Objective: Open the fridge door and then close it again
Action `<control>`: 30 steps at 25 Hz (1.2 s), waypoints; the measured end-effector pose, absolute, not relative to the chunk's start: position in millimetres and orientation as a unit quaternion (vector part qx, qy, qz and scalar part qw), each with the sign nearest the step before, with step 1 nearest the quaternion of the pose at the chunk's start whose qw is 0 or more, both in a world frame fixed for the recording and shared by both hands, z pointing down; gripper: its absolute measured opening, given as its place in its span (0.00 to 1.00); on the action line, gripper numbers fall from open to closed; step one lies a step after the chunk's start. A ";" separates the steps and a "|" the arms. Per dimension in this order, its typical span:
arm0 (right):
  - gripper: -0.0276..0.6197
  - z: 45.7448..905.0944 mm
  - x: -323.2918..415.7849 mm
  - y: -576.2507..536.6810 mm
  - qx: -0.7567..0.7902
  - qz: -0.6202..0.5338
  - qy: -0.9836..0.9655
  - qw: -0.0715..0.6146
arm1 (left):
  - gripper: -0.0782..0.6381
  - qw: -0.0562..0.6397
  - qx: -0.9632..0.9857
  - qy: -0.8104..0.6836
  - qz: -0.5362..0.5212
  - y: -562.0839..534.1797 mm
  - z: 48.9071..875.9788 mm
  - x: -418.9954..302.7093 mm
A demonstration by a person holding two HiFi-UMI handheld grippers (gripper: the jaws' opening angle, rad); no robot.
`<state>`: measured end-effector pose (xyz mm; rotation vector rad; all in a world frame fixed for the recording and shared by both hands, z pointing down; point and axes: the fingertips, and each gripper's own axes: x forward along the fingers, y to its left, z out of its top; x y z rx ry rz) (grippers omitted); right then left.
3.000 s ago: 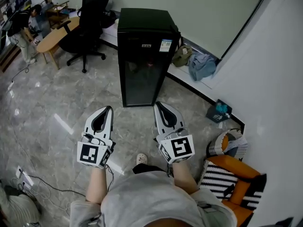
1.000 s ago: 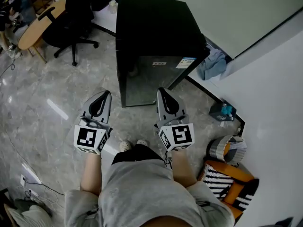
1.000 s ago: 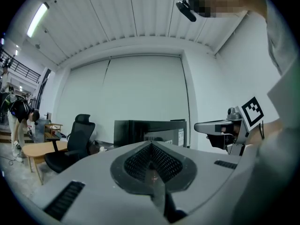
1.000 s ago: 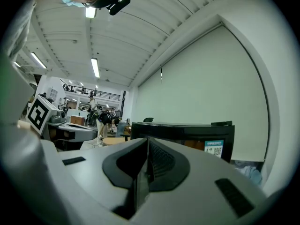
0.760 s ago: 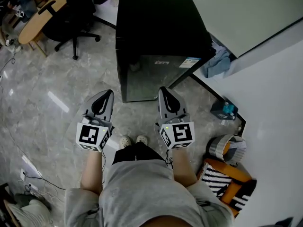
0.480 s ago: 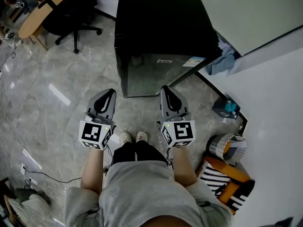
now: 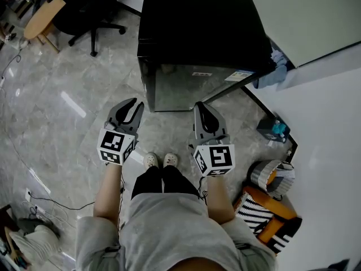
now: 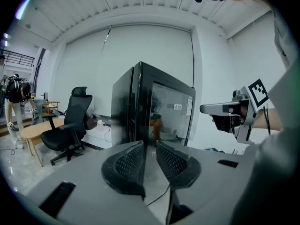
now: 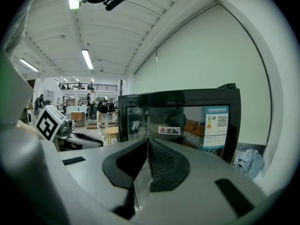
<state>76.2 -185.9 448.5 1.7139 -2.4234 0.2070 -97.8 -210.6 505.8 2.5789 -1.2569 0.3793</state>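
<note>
Seen from above, a person stands on a grey marble floor (image 7: 62, 134) facing a small black fridge (image 7: 197, 33), whose glass door (image 7: 192, 86) is closed. The left gripper (image 7: 133, 104) is held out near the door's left edge without touching it. Its jaws have just been opening and stand apart with nothing between them. The right gripper (image 7: 202, 106) points at the door's right half, its jaws pressed together and empty. A black office chair (image 7: 84, 10) stands to the fridge's left.
</note>
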 end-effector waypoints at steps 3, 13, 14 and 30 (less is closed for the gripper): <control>0.08 450.7 75.3 -188.2 0.574 0.071 -0.811 0.086 | 0.25 0.137 0.887 -0.416 0.146 -223.8 523.9 -96.4; 0.08 458.9 79.2 -190.9 0.578 0.075 -0.806 0.101 | 0.33 0.132 0.900 -0.370 0.187 -269.3 556.8 -83.5; 0.08 459.5 80.1 -191.3 0.580 0.076 -0.805 0.102 | 0.33 0.130 0.903 -0.365 0.187 -272.1 557.1 -81.7; 0.08 464.0 90.6 -196.1 0.585 0.080 -0.800 0.105 | 0.30 0.120 0.911 -0.346 0.188 -284.7 557.9 -66.5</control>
